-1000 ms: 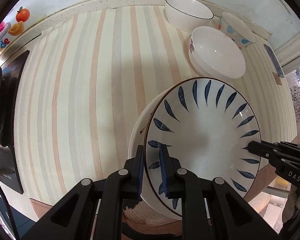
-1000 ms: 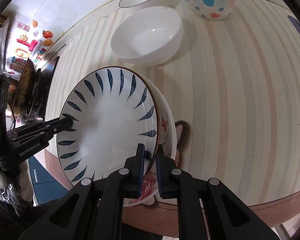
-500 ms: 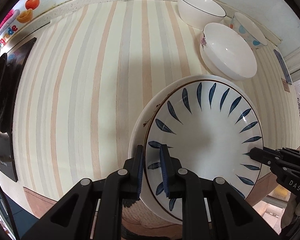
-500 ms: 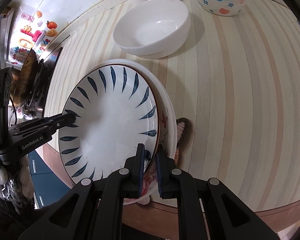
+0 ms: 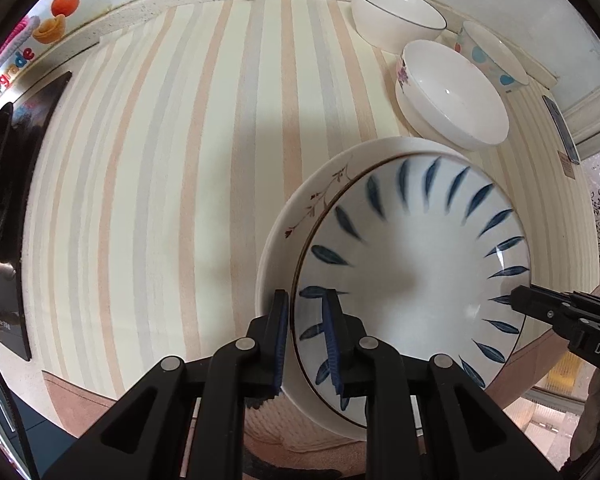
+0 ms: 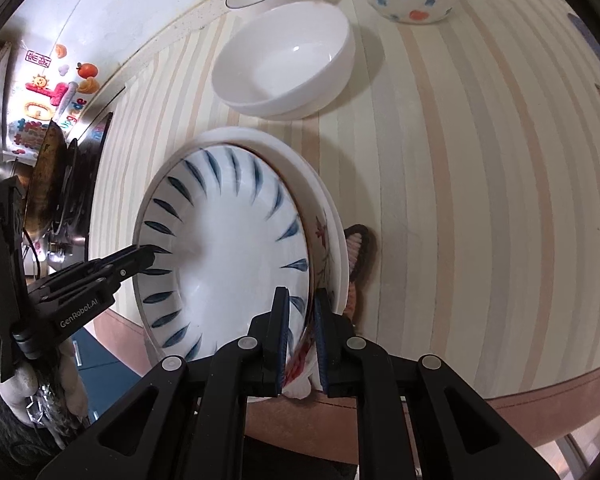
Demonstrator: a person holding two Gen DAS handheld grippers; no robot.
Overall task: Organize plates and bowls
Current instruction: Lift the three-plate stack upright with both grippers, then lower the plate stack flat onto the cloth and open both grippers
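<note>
Between jaws of both grippers: plate stack (image 5: 416, 272) rim, opposite edges.

Home kitchen: stove (image 5: 4, 216), wok (image 6: 46, 184), striped counter (image 5: 160, 184) (fruit stickers (image 5: 56, 12) behind).

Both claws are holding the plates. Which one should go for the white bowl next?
Probably the right. The right gripper has the white bowl almost straight ahead, just beyond the plates. From the left gripper, the bowl sits off to the side, across the plates.

Blue-leaf plate (image 5: 412, 272) stack carried closer toward white bowls (image 5: 452, 96).
</note>
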